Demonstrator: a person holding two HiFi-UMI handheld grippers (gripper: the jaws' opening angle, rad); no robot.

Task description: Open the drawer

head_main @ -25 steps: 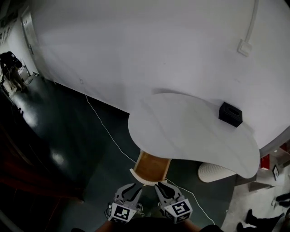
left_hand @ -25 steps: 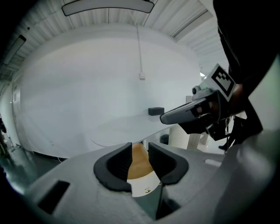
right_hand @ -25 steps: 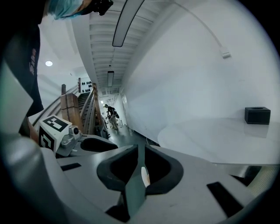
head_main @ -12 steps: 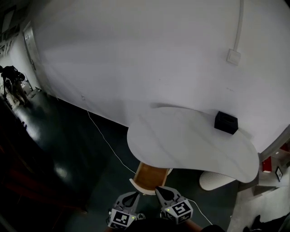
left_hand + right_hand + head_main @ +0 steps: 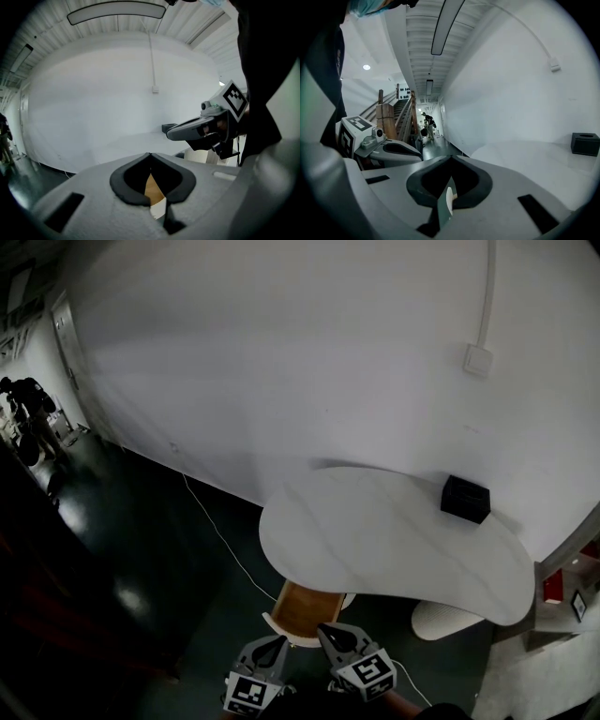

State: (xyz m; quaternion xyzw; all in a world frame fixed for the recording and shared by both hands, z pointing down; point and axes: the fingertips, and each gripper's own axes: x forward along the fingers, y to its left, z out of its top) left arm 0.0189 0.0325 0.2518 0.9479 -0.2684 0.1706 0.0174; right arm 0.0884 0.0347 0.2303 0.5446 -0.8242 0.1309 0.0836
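Note:
A white rounded table [image 5: 394,540] stands against the wall. Under its near edge a drawer [image 5: 305,607] with a wood-coloured inside is pulled out, its white front [image 5: 281,626] toward me. My left gripper [image 5: 279,644] and right gripper [image 5: 323,630] hang side by side just short of that front, both shut with nothing between the jaws. In the left gripper view the left gripper [image 5: 150,155] is shut, and the drawer [image 5: 153,187] shows through the hollow behind its tips, with the right gripper [image 5: 170,134] beside it. The right gripper [image 5: 451,157] is likewise shut in its own view.
A black box [image 5: 465,498] sits at the table's far right, near the wall. A white ribbed cylinder [image 5: 445,620] stands under the table at right. A white cable [image 5: 220,531] runs over the dark floor. A person [image 5: 26,409] stands far off at left.
Both grippers' jaws have closed from a parted stance. Both grippers have risen a little by the drawer's front. The drawer stays pulled out.

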